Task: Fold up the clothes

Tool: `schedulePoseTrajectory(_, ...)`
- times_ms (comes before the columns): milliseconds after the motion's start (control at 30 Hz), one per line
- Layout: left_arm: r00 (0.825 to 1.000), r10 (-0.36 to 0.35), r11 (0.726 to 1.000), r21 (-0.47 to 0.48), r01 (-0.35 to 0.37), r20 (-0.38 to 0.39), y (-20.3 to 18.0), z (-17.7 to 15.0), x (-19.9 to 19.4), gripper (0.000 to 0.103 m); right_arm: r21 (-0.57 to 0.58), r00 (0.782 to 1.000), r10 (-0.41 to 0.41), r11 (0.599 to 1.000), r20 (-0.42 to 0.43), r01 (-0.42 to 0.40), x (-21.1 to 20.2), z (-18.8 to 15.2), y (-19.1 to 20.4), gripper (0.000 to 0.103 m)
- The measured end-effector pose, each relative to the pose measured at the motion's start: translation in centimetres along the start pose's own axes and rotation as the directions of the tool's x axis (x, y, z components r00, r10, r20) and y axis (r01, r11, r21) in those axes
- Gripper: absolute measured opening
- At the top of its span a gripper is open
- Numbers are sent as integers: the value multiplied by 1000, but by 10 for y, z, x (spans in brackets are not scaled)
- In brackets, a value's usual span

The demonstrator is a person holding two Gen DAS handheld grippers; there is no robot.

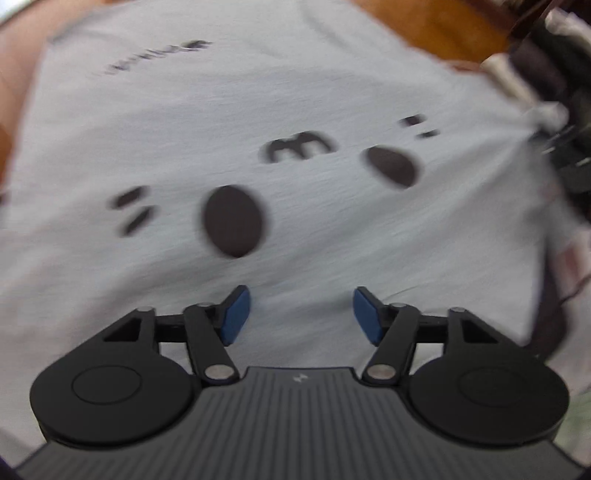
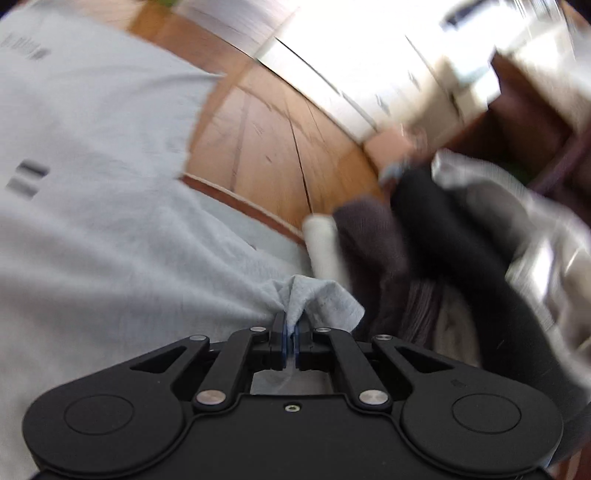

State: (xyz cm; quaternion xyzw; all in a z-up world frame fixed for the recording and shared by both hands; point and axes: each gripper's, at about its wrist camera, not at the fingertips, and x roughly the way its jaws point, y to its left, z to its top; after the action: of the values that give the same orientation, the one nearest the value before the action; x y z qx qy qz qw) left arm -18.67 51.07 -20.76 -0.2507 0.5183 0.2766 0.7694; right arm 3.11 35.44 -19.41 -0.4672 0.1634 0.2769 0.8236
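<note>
Tool on the left (image 1: 301, 314) has its blue pads (image 1: 236, 314) spread wide apart with nothing between them, poised over the near part of a light grey T-shirt (image 1: 258, 110). Its view looks straight down the front of the shirt, spread over a wooden tabletop (image 1: 436, 26), and only here does the whole printed face show: two dark ovals (image 1: 233, 220), a small "m"-shaped mark between them, short dashes at either side, and a blurred line of lettering at the far edge. At the far right edge of this view, a dark jumble sits where the shirt's cloth is bunched, too smeared to make out.

Right tool (image 2: 291, 338) is closed tight on a gathered corner of the T-shirt (image 2: 92, 240), a tuft of cloth standing up between the pads. This view shows little of the print, only a few dashes at the left. What it adds is the bare tabletop (image 2: 266, 147) beyond the shirt, and, to the right, a heap of other clothes (image 2: 424, 236) in dark, brown and pale fabrics, just beside the pinched corner. Both views are motion-blurred.
</note>
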Motion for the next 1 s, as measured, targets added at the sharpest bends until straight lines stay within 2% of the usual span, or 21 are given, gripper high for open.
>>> schedulePoseTrajectory(67,1000,-17,1000,4,17,1,4,-2,-1,66,5,1000,-16,1000,-9,16,2,-1,-6,2)
schedulePoseTrajectory(167,997,-73,995,-62,72,-5,13,0,-3,68,75,998,-63,995,9,62,-11,7,-28,2)
schedulePoseTrajectory(300,994,-107,991,-86,106,-11,17,2,0,75,180,996,79,980,31,-83,-31,11,-38,2)
schedulePoseTrajectory(400,993,-120,988,-105,118,-13,18,3,1,76,200,994,104,975,-27,-96,-16,7,-29,2)
schedulePoseTrajectory(533,992,-129,986,-108,126,-15,21,3,2,76,365,983,183,917,-22,-163,-13,9,-40,2)
schedulePoseTrajectory(633,993,-120,987,-111,118,-16,23,2,-3,76,431,974,224,876,36,-218,-26,18,-45,2)
schedulePoseTrajectory(700,991,-134,981,-136,136,27,35,1,-19,76,500,960,264,822,92,-274,-40,31,-53,2)
schedulePoseTrajectory(767,983,-157,970,-172,171,90,54,-2,-41,76,568,922,348,730,171,-381,-52,49,-58,3)
schedulePoseTrajectory(800,978,-168,964,-189,189,122,64,-3,-52,76,589,892,396,676,216,-443,-59,59,-59,3)
schedulePoseTrajectory(833,972,-177,957,-205,207,154,73,-4,-64,76,595,852,451,619,265,-513,-69,70,-57,3)
schedulePoseTrajectory(900,957,-193,939,-240,244,217,93,-8,-85,76,549,746,558,518,364,-656,-94,94,-41,3)
schedulePoseTrajectory(1000,929,-198,889,-343,305,312,140,-27,-111,76,410,547,695,378,467,-830,-137,133,-1,3)
